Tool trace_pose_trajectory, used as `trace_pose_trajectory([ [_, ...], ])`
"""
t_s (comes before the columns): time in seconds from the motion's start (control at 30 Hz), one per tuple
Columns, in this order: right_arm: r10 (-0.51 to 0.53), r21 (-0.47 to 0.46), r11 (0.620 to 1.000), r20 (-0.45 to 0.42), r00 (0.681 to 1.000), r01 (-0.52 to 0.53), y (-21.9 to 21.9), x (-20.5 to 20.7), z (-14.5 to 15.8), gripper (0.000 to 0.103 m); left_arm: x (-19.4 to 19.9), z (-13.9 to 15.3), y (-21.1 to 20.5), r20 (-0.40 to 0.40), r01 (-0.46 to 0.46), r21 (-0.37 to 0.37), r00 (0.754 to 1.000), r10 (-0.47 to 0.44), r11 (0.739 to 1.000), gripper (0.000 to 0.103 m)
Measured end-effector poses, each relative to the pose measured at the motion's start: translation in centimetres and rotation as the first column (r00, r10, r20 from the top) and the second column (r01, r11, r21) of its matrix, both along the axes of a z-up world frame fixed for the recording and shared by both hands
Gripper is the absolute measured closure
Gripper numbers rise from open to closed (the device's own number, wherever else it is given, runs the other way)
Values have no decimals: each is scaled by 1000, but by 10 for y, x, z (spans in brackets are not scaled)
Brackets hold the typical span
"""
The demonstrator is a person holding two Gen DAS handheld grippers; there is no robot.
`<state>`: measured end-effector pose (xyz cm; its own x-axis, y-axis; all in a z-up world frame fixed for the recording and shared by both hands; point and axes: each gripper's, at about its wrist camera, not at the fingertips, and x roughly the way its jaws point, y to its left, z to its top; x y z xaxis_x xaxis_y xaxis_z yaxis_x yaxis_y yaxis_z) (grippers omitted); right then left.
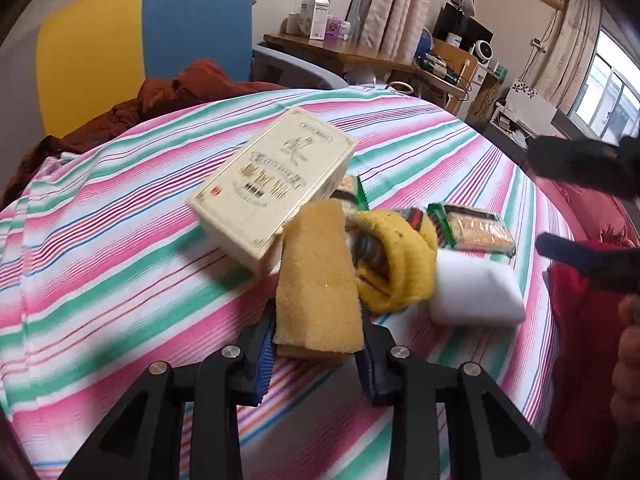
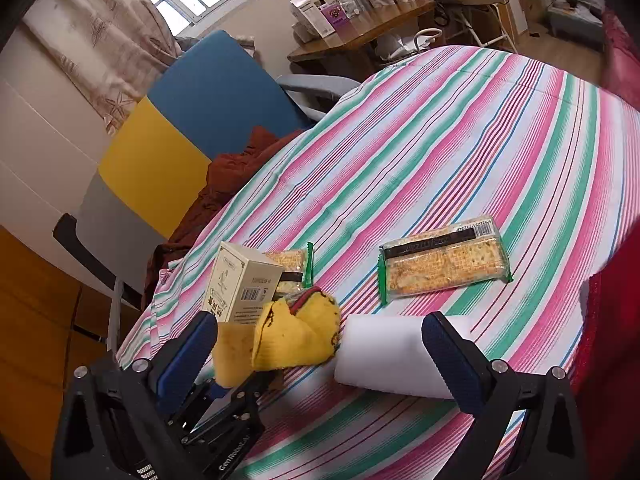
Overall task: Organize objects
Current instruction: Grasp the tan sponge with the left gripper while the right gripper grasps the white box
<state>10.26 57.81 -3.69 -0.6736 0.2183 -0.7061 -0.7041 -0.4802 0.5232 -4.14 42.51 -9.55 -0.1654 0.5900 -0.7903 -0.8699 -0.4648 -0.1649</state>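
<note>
Yellow sponge (image 1: pixel 318 280) pinched between left fingers (image 1: pixel 267 356); right fingers (image 2: pixel 452 356) spread.

The right hand-held gripper (image 2: pixel 320 356) stood open over a white sponge (image 2: pixel 380 354), yellow cloth (image 2: pixel 296 340) just left.

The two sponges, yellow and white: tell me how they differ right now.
The yellow sponge is tan and coarse; the white sponge is smooth and plain white. The yellow sponge is clamped in the left claw; the white one lies free on the striped cloth, between the open fingers of the right claw. The yellow one looks thinner and longer, the white one blockier. Both are rectangular blocks beside the yellow sock.
</note>
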Motion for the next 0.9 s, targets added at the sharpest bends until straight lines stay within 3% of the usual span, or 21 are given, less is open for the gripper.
trace_pose_trajectory([
  [0.37, 15, -15, 1000, 32, 999, -15, 0, -5, -6, 0, 28, 6, -84, 12, -77, -16, 997, 78, 997, 70],
  [0.53, 72, 43, 996, 52, 996, -74, -12, -16, 3, 0, 38, 22, -112, -12, -71, 15, 997, 71, 997, 70],
  [0.77, 144, 75, 986, 66, 987, -148, -30, -61, 20, 0, 42, 47, -145, -37, -79, 90, 996, 82, 993, 70],
  [0.9, 128, 47, 990, 93, 987, -133, -33, -101, 16, 0, 40, 61, -166, -37, -100, 123, 994, 105, 987, 70],
])
